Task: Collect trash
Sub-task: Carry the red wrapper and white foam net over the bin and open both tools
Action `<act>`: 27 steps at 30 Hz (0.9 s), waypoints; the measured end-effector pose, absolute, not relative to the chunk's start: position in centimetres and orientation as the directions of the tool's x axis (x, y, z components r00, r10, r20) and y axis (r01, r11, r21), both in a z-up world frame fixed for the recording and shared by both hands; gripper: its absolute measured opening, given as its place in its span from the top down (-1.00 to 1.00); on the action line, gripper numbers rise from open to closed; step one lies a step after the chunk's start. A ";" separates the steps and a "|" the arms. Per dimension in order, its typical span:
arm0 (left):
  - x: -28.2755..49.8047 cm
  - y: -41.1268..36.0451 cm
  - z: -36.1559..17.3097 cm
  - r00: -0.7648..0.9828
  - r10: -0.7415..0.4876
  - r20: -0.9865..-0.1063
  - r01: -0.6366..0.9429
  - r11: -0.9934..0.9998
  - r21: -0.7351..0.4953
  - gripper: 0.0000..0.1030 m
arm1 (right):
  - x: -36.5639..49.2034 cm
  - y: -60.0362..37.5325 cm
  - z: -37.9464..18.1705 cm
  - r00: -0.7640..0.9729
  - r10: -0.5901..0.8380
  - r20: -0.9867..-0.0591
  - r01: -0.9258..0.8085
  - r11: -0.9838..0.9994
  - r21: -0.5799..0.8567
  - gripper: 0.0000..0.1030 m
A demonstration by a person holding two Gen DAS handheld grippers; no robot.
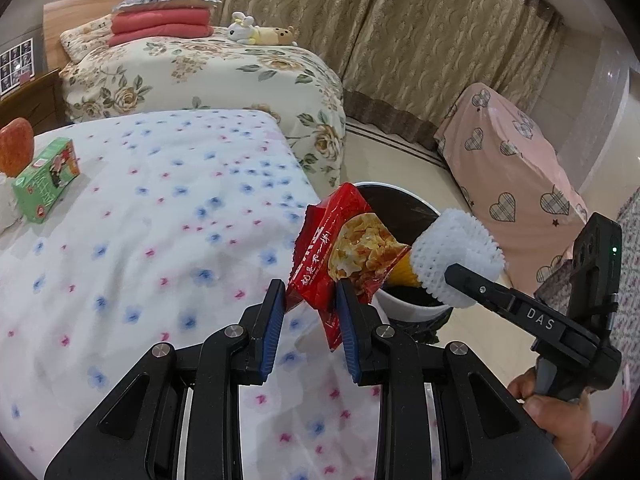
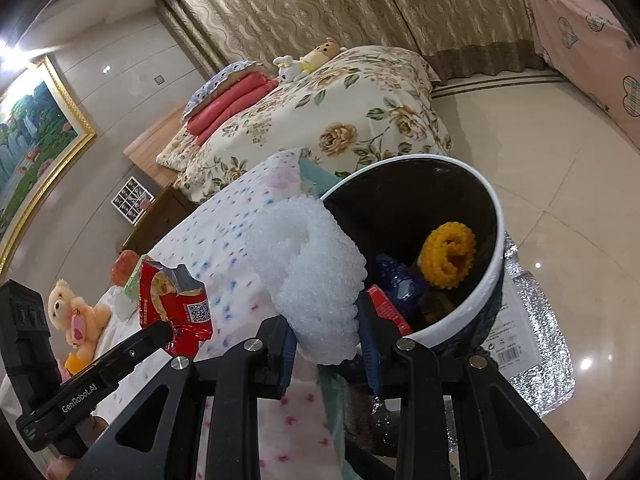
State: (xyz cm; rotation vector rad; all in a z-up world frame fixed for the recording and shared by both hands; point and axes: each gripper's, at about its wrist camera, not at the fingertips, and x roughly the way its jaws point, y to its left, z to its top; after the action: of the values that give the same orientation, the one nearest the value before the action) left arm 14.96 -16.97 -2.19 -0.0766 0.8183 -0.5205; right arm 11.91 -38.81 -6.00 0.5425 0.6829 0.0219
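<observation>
Red snack wrapper [image 1: 332, 264] pinched in left gripper [image 1: 310, 312], white foam net [image 2: 316, 280] clamped in right gripper [image 2: 326, 344], both near bin [image 2: 496, 216] already holding scraps; green carton [image 1: 46, 180] left on bench [image 1: 160, 220].

A home bedroom: a bed [image 1: 208, 76] under a flowered quilt with folded red blankets [image 1: 162, 26] and soft toys [image 1: 262, 32] on it, long patterned curtains [image 1: 400, 32] along the wall, a gold-framed painting [image 2: 36, 128], a shiny tiled floor [image 2: 540, 160].
</observation>
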 end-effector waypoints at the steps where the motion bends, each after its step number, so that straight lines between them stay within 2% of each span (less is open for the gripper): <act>1: 15.1 -17.2 -2.2 0.563 -0.472 -0.678 0.415 0.871 -0.262 0.51 | 11.9 -39.0 -6.0 0.782 0.189 -0.594 0.158 0.862 0.481 0.43; 27: 17.8 -23.0 -2.2 0.532 -0.484 -0.695 0.470 0.852 -0.233 0.51 | 14.1 -43.2 -6.1 0.764 0.126 -0.633 0.210 0.879 0.428 0.38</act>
State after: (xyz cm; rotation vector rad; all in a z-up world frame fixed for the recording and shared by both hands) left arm 17.77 -23.01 -2.19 -0.0186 0.8342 -0.5684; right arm 14.09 -43.18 -6.14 0.5056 0.7078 -0.0481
